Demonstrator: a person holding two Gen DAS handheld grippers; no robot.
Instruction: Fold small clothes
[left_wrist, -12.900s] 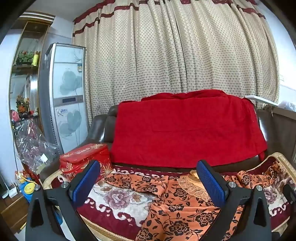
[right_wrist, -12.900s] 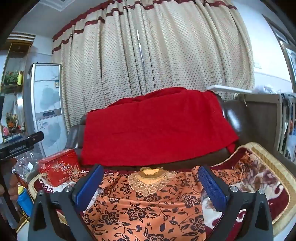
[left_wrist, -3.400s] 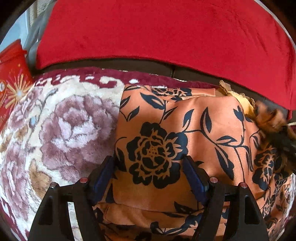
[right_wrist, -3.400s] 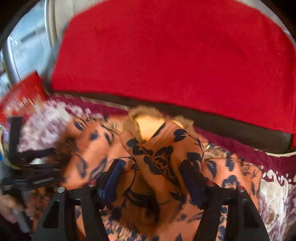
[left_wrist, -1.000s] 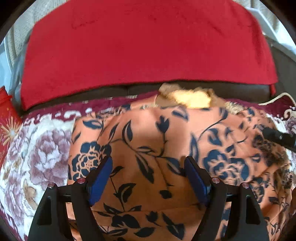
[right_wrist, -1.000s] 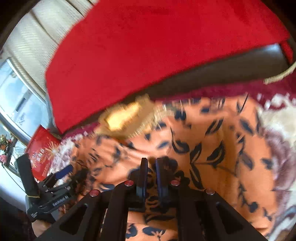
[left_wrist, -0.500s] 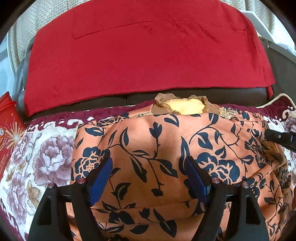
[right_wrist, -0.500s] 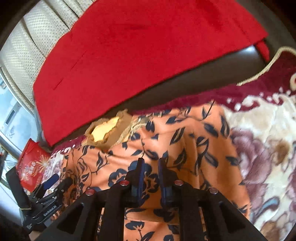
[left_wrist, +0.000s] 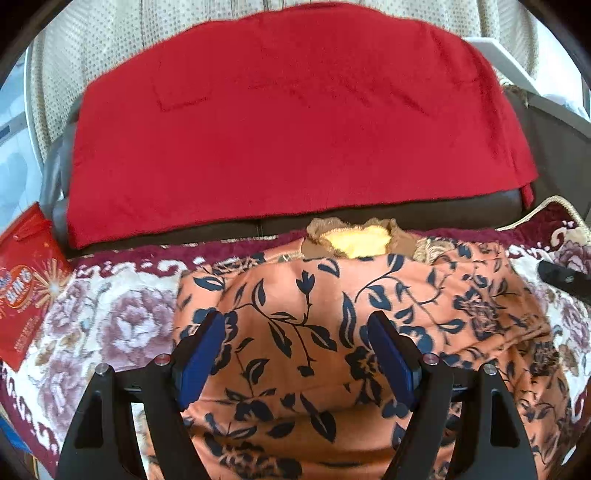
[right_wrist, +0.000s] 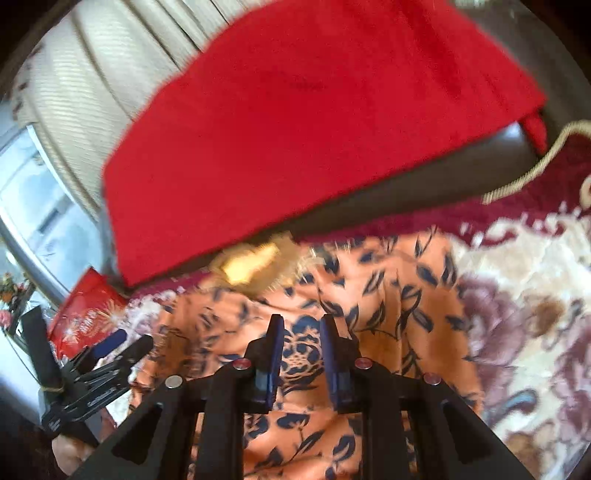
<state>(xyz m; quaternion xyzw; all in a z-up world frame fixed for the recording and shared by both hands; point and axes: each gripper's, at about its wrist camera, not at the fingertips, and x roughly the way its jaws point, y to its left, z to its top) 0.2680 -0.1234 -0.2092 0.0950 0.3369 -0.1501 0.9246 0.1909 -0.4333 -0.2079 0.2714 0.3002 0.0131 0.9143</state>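
An orange garment (left_wrist: 314, 280) with dark blue flowers lies folded into a narrow block on the sofa seat, its yellow-lined lace collar (left_wrist: 354, 236) toward the backrest. My left gripper (left_wrist: 295, 321) hovers open over the garment's near half, blue pads wide apart and off the cloth. The right gripper's tip (left_wrist: 561, 280) shows at that view's right edge. In the right wrist view the right gripper (right_wrist: 301, 325) is above the garment (right_wrist: 388, 295); its jaws are opening, with a narrow gap and no cloth pinched. The left gripper (right_wrist: 122, 343) appears at lower left, held by a hand.
A red throw (left_wrist: 295, 129) covers the sofa backrest. A floral plush blanket (left_wrist: 110, 314) covers the seat on both sides of the garment. A red gift box (left_wrist: 26, 280) stands at the seat's left end. Curtains and a fridge (right_wrist: 37, 206) are behind.
Both grippers have drawn back and up from the garment. The right jaws, shut a second ago, have parted. The left jaws stay wide. The garment lies still.
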